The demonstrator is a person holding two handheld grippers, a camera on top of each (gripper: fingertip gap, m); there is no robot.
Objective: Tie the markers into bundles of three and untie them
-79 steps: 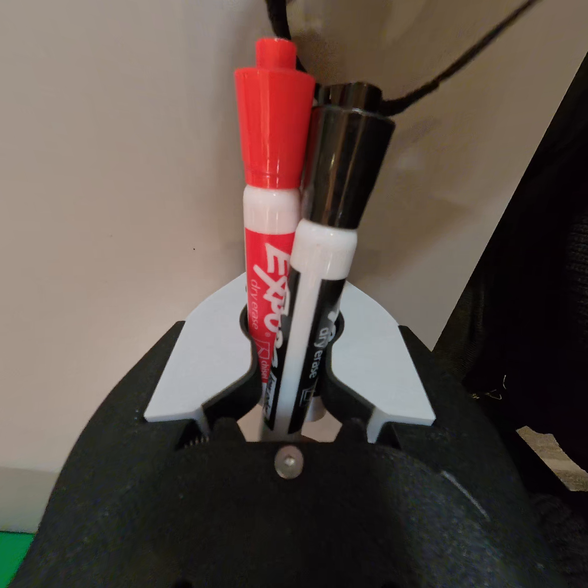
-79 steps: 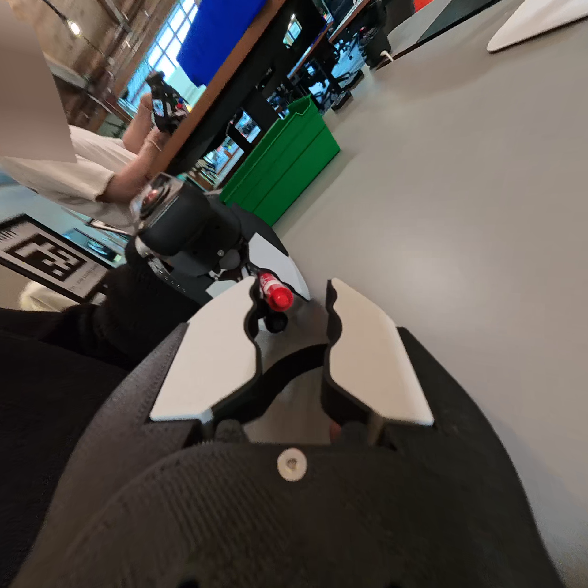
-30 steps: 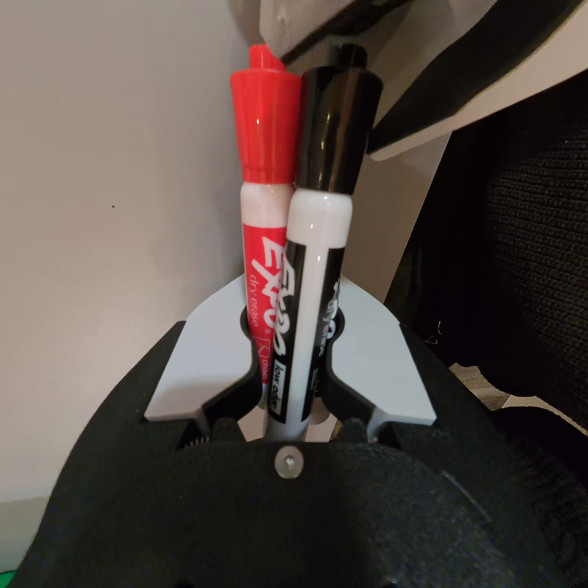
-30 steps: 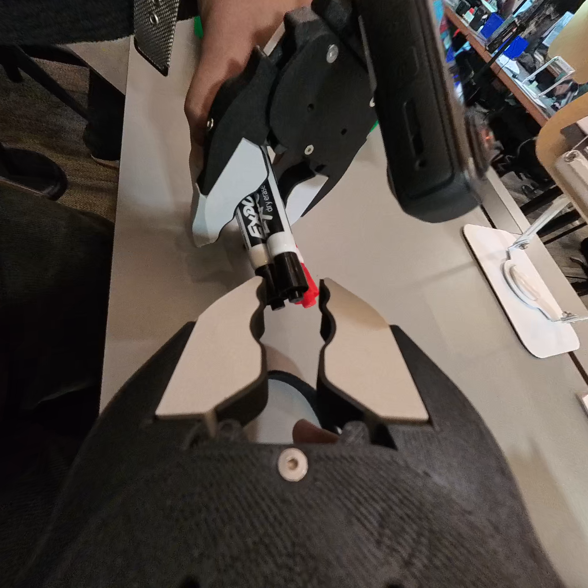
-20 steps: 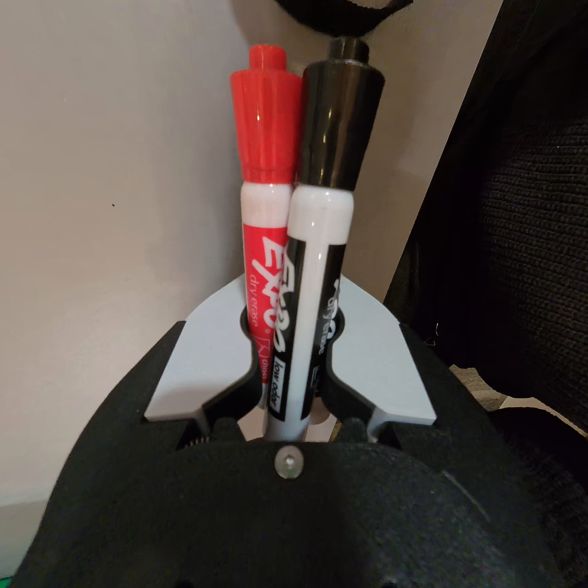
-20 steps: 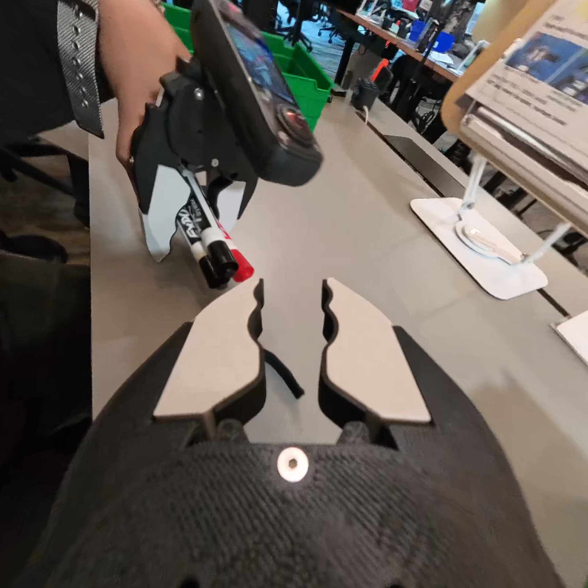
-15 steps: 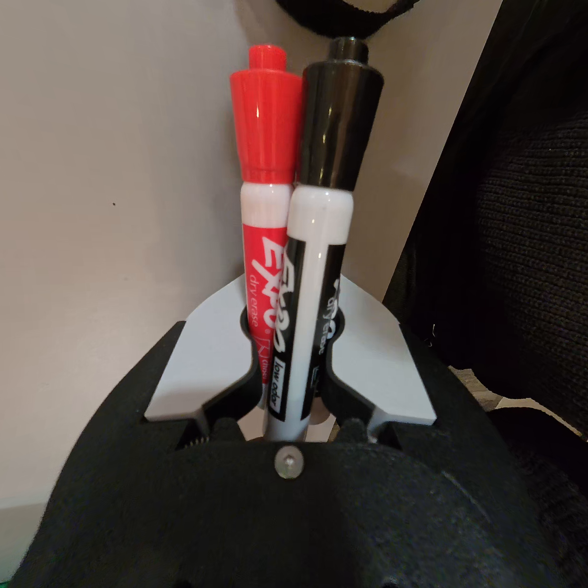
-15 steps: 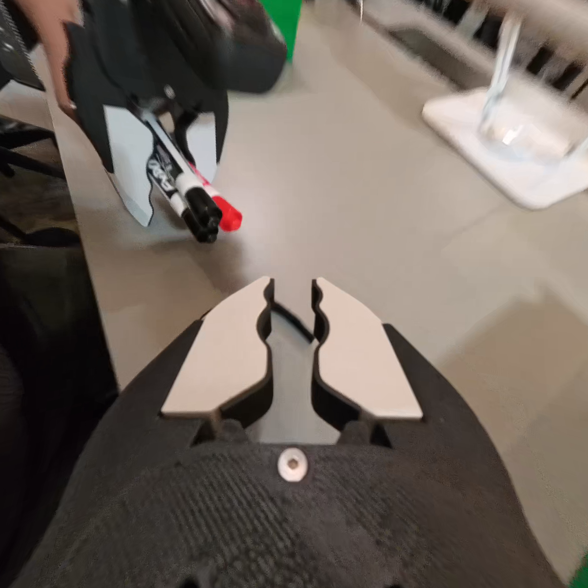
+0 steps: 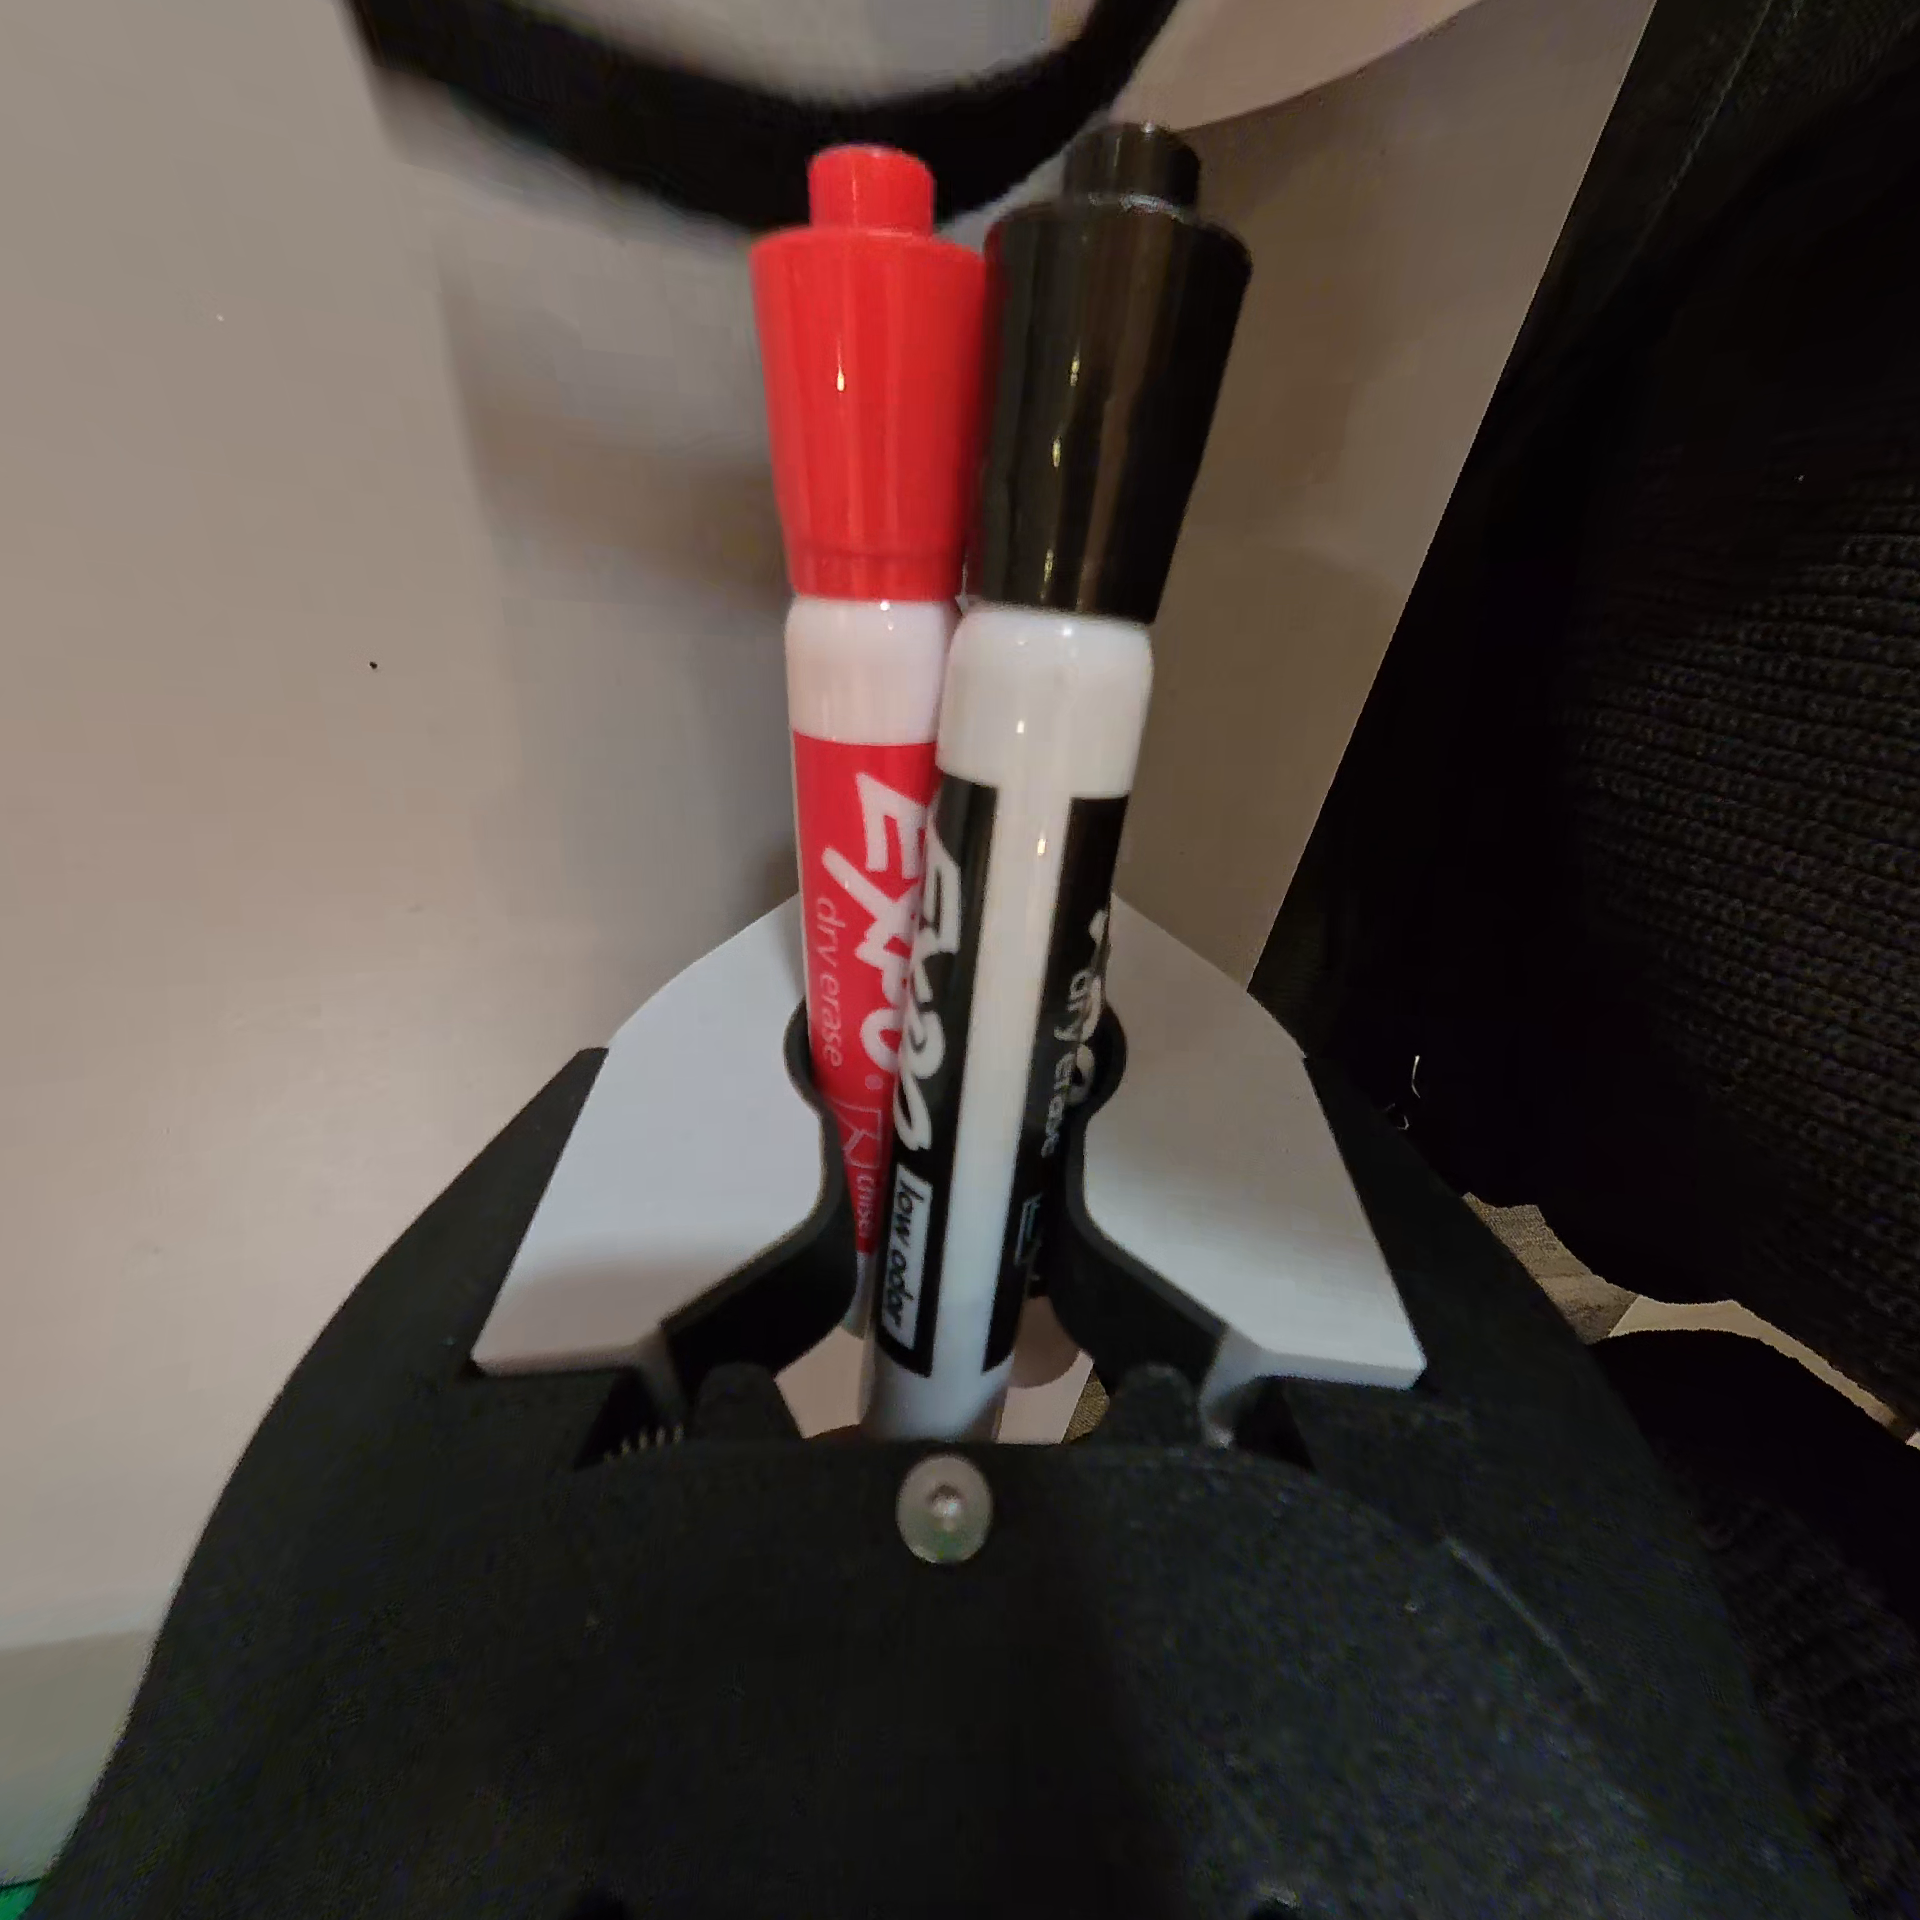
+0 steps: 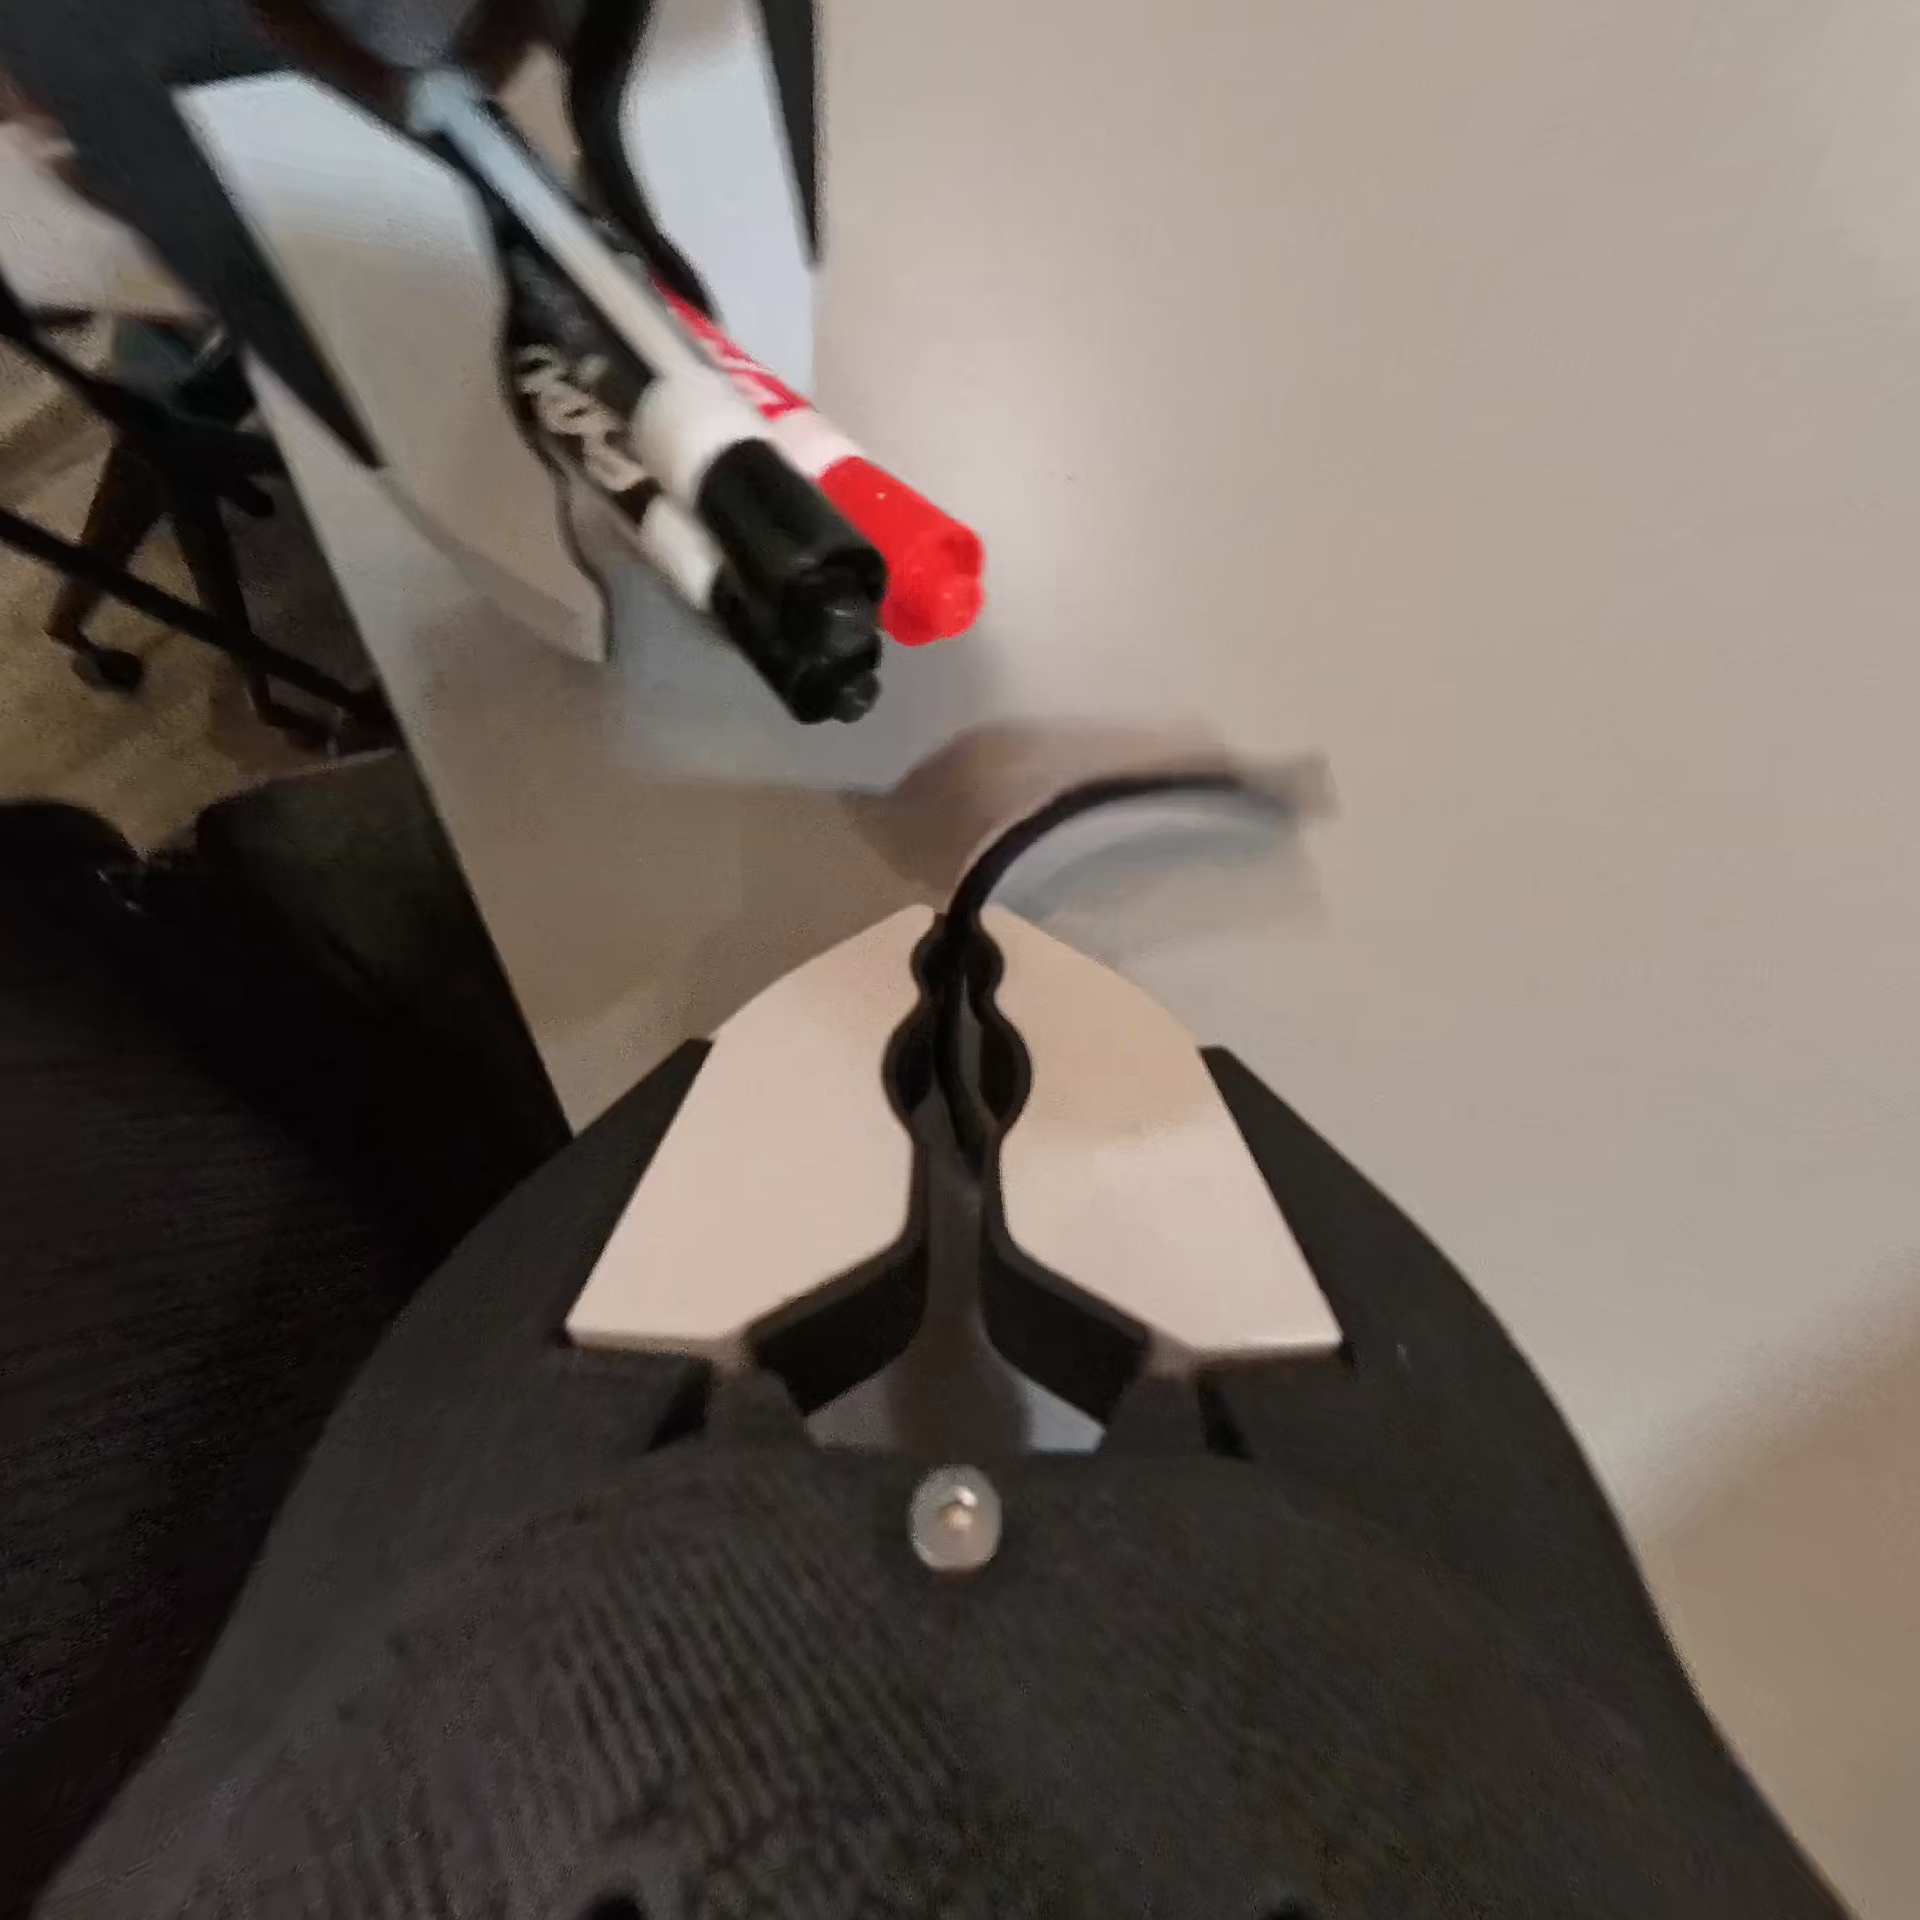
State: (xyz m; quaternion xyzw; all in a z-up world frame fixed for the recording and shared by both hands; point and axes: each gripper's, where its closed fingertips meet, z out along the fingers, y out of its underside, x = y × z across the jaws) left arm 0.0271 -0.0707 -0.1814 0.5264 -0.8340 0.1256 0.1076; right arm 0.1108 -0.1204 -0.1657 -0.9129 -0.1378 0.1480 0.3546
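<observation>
Glossy plastic: red marker (image 9: 868,499) and black marker (image 9: 1081,582) side by side, white barrels with printed labels, clamped between left gripper (image 9: 951,1049) jaws above matte beige desk (image 10: 1455,520). Thin black cord (image 10: 1029,831) pinched in closed right gripper (image 10: 961,935) jaws, curving forward.

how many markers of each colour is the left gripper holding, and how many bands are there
red marker: 1
black markers: 2, the second shows only in the right wrist view, tucked under the first
black band: 1, pinched in the right gripper
total: 4 things, the 3 markers clamped in the left gripper
</observation>
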